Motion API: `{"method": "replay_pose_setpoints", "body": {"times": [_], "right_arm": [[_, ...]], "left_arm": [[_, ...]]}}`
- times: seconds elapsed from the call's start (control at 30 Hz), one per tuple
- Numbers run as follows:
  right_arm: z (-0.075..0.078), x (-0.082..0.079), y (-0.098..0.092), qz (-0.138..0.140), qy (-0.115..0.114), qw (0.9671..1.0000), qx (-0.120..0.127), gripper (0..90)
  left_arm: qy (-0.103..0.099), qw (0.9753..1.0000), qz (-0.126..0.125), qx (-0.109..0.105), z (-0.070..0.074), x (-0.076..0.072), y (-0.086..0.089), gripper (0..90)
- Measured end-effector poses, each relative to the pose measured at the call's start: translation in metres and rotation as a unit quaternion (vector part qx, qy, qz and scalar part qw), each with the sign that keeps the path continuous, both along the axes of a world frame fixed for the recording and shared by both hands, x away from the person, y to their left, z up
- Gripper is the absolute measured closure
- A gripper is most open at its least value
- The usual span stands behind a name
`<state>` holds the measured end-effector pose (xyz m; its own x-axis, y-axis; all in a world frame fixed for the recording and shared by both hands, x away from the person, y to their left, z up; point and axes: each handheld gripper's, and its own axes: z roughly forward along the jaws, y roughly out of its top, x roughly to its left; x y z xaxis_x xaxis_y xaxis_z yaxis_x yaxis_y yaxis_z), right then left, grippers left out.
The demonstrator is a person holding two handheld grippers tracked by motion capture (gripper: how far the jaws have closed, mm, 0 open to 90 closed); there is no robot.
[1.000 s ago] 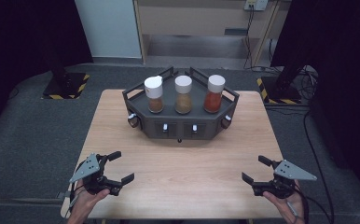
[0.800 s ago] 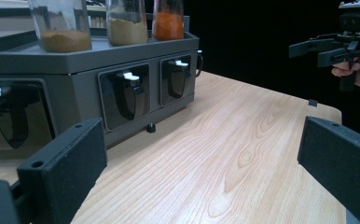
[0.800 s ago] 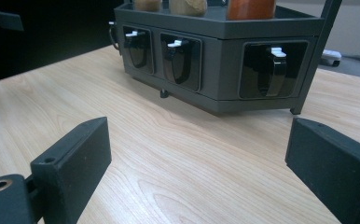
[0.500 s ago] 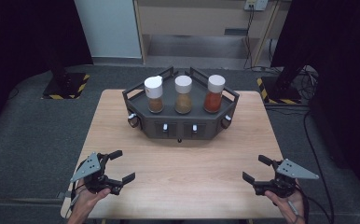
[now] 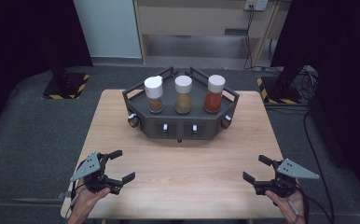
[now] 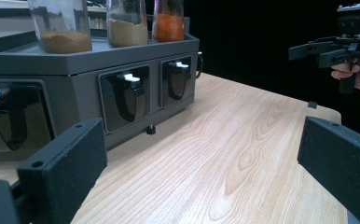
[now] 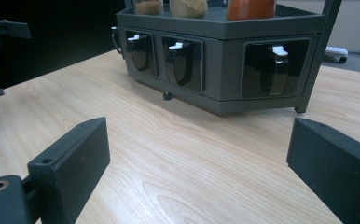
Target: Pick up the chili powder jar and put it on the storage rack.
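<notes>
A dark grey rack (image 5: 180,130) stands at the far middle of the wooden table (image 5: 187,172). On top of it stand three white-capped spice jars: brown (image 5: 154,94), tan (image 5: 183,94) and orange-red (image 5: 215,93). Its front panels carry hooked handles with white tabs (image 6: 130,78). My left gripper (image 5: 122,165) hovers open at the near left of the table, with nothing between its jaws (image 6: 201,172). My right gripper (image 5: 255,168) is open too, at the near right, and its jaws (image 7: 201,163) face the rack (image 7: 225,28).
In the left gripper view the right gripper (image 6: 322,49) shows at the top right. The left gripper (image 7: 3,28) shows at the top left of the right gripper view. Dark floor surrounds the table, with a cabinet and cables behind it.
</notes>
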<state>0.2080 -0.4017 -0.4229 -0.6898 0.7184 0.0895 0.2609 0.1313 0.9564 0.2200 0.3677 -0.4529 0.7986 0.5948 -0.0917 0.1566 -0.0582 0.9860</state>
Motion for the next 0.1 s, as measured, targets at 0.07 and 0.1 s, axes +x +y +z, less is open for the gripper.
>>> {"method": "replay_pose_setpoints", "body": {"times": [0.07, 0.1], "right_arm": [[0.0003, 0.0007, 0.0001, 0.001, 0.003, 1.0, -0.001, 6.6], [0.0003, 0.0009, 0.0003, 0.001, 0.003, 1.0, -0.002, 6.6]], "left_arm": [[0.0, 1.0, 0.0, 0.0, 0.0, 0.0001, 0.0, 0.0], [0.001, 1.0, 0.0, 0.0, 0.0001, 0.0001, -0.0002, 0.0]]}}
